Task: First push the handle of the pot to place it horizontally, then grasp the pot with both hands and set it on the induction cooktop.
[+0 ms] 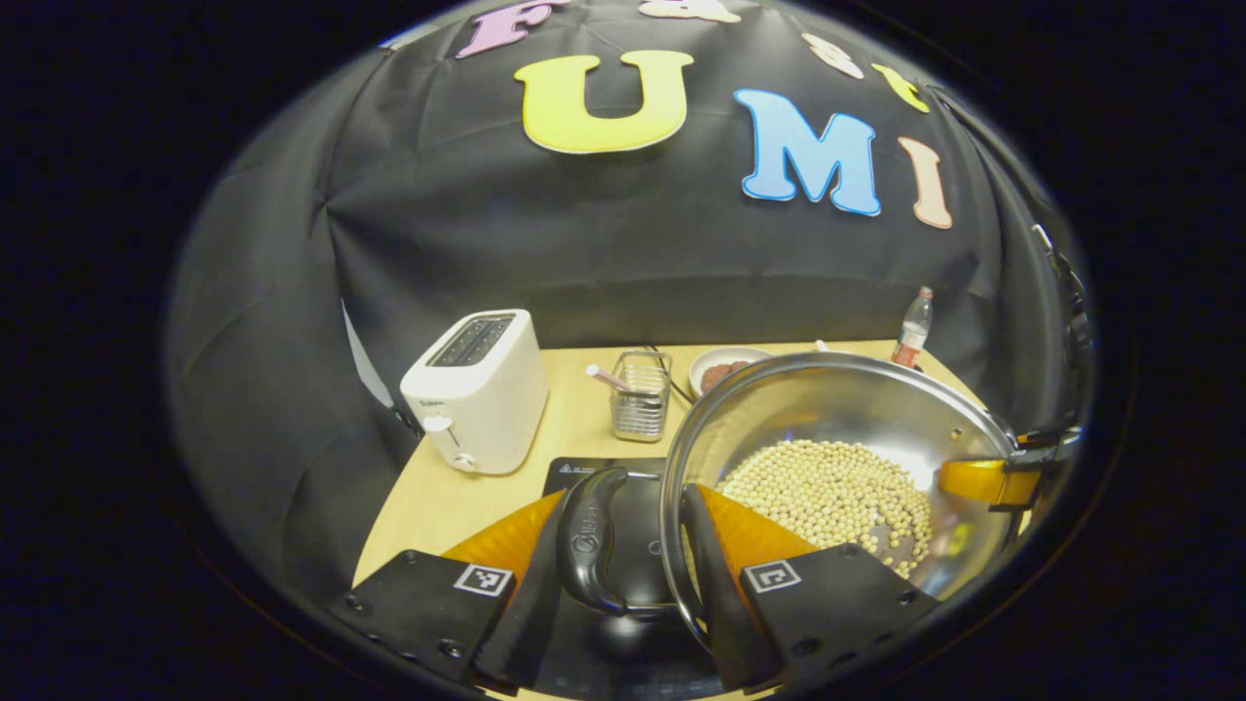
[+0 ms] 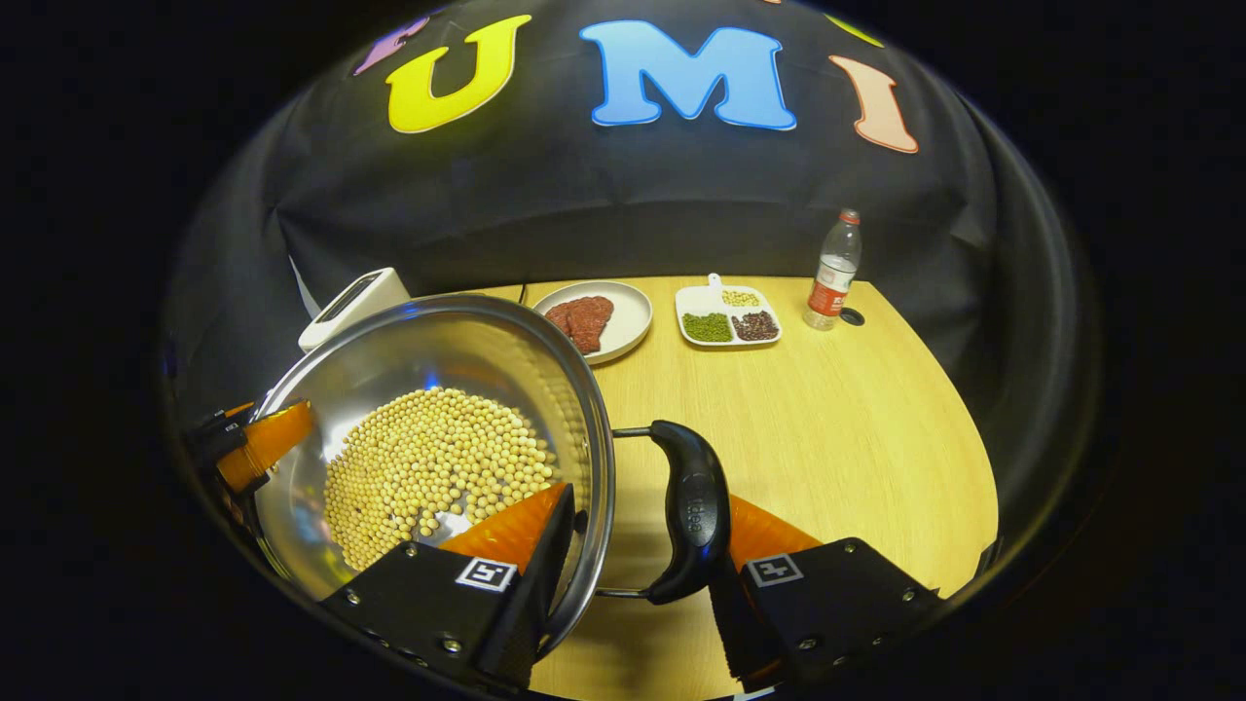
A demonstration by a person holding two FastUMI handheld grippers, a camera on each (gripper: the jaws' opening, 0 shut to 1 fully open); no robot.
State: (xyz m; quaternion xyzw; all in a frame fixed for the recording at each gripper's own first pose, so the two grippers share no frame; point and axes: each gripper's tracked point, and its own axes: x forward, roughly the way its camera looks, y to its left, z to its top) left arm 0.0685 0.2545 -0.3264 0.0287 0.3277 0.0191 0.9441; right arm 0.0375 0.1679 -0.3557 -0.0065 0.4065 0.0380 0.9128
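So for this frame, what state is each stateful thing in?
pot: lifted, held at both handles, soybeans inside
left gripper: one finger inside the rim, one outside the black handle
right gripper: same straddle on the opposite handle
induction cooktop: under the pot's left side
toaster: upright, slots empty
water bottle: upright, capped
plate: holds meat

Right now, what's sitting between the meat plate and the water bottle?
In the right gripper view, a divided white tray of beans lies on the table between the meat plate and the water bottle.
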